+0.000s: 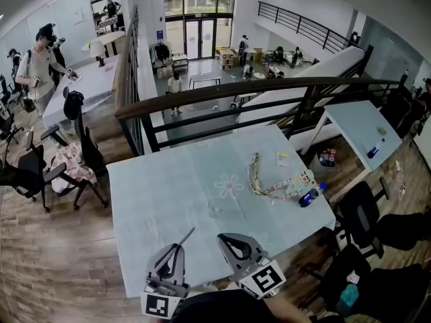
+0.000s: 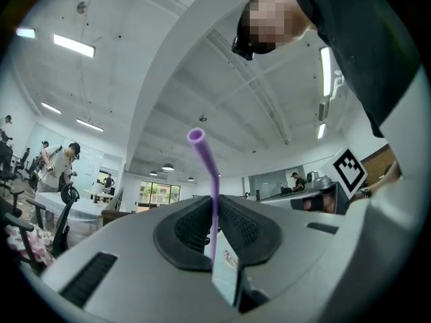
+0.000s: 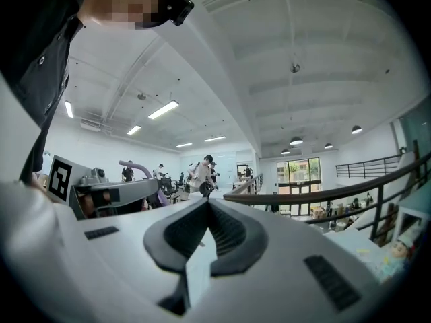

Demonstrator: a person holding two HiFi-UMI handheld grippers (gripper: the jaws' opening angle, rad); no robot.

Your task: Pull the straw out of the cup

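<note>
My left gripper [image 2: 214, 200] is shut on a purple bendy straw [image 2: 204, 160]. The straw rises from between the pads, and its open end tilts up and to the left. In the head view that gripper [image 1: 177, 247] sits low at the near table edge, with the straw [image 1: 187, 237] poking out toward the table's middle. Beside it my right gripper [image 1: 221, 237] is shut with nothing in it; its pads [image 3: 207, 203] meet at the tips. A faint clear thing [image 1: 215, 211], too dim to identify as the cup, stands on the table just beyond both grippers.
The pale blue table [image 1: 168, 194] carries a patterned lanyard [image 1: 269, 184] and a blue bottle [image 1: 311, 196] at its right side. A dark railing [image 1: 222, 89] runs behind the table. Office chairs [image 1: 40, 170] stand to the left and right.
</note>
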